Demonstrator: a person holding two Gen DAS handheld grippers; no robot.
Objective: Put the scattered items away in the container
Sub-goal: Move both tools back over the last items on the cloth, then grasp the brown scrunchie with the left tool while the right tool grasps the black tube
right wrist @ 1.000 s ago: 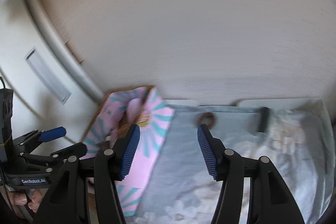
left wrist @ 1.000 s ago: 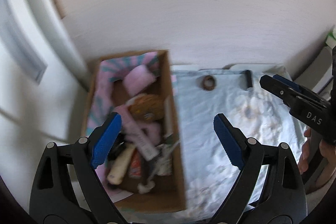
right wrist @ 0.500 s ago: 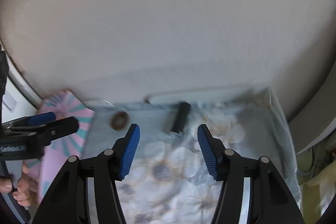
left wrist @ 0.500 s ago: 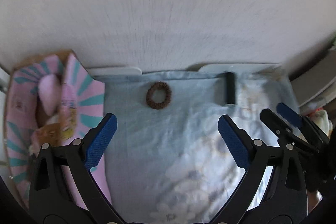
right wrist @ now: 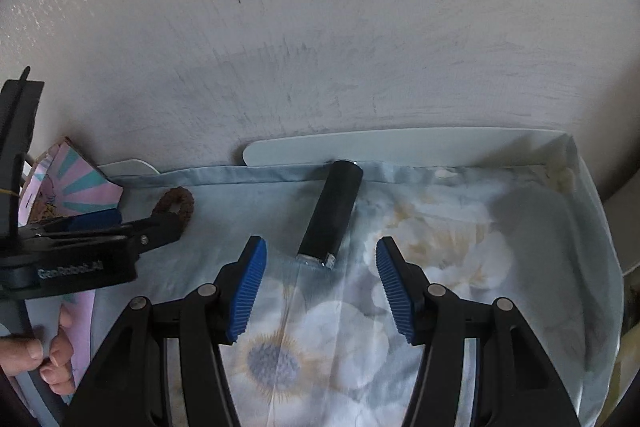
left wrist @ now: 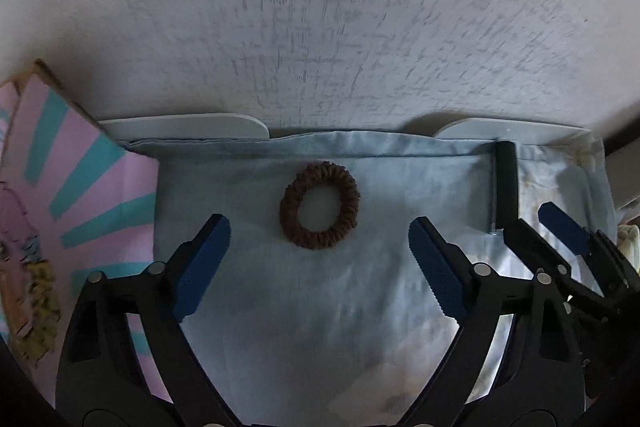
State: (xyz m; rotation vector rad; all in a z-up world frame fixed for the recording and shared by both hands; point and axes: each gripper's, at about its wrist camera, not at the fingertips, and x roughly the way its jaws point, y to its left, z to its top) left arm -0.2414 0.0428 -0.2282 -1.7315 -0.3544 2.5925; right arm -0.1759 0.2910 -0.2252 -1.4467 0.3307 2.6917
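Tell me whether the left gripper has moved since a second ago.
Yes. The left gripper swung right, away from the box, and now faces the brown hair tie on the cloth.

Brown hair tie [left wrist: 319,207] flat; black tube [right wrist: 331,215], perhaps lipstick.

From my right wrist view, the left gripper [right wrist: 160,223] covers the near side of the brown hair scrunchie [right wrist: 180,201], so I see only its far arc. The pink-and-teal box flap [left wrist: 80,207] runs off the left edge of my left view, and the print on it is too blurred to read. The black tube [left wrist: 505,183] has its near end partly behind the right gripper [left wrist: 548,227].
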